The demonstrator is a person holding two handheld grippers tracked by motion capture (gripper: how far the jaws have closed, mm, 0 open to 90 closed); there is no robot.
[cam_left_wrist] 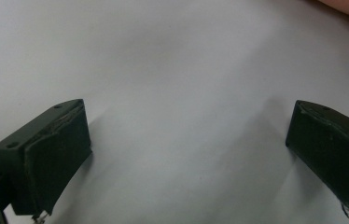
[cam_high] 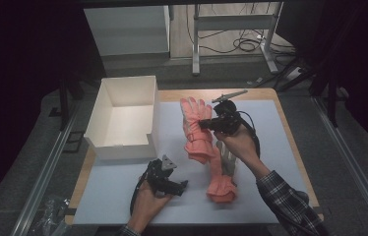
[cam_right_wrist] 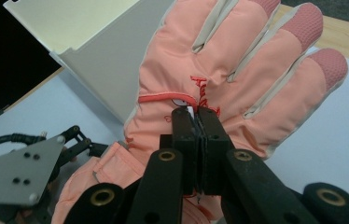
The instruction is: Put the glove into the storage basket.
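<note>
Right gripper: firmly pinched, the black two-jaw right gripper (cam_right_wrist: 196, 119) has its jaws pressed together on the fabric of the padded salmon-pink winter glove with pale grey seams (cam_right_wrist: 238, 70), at the palm just below the red stitched lettering.
Held glove, place: in the high view it (cam_high: 195, 129) hangs from the right gripper (cam_high: 206, 123) above the pale grey table mat (cam_high: 265, 147), fingers toward the far edge, cuff drooping toward the person.
Second glove: a matching salmon-pink glove (cam_high: 221, 182) lies on the mat just below the held one, its cuff bunched nearest the person; whether the two touch cannot be told.
Left gripper: the black two-jaw left gripper (cam_left_wrist: 186, 154) has its jaws wide apart with nothing between them, only bare mat beneath; in the high view it (cam_high: 179, 186) rests low over the mat, left of the lying glove and apart from it.
Box: an open white cardboard box (cam_high: 123, 147) sits at the mat's left far corner, just beside the held glove's fingers; in the right gripper view its wall (cam_right_wrist: 102, 60) rises behind the glove.
Hidden or cut off: the held glove's cuff is covered by the right gripper's own arms in the right gripper view; the lettering is partly behind the jaws and unreadable; the lying glove's fingers are partly hidden by the right hand (cam_high: 238, 145); a pink sliver at the left gripper view's top right corner is too cropped to tell which glove.
</note>
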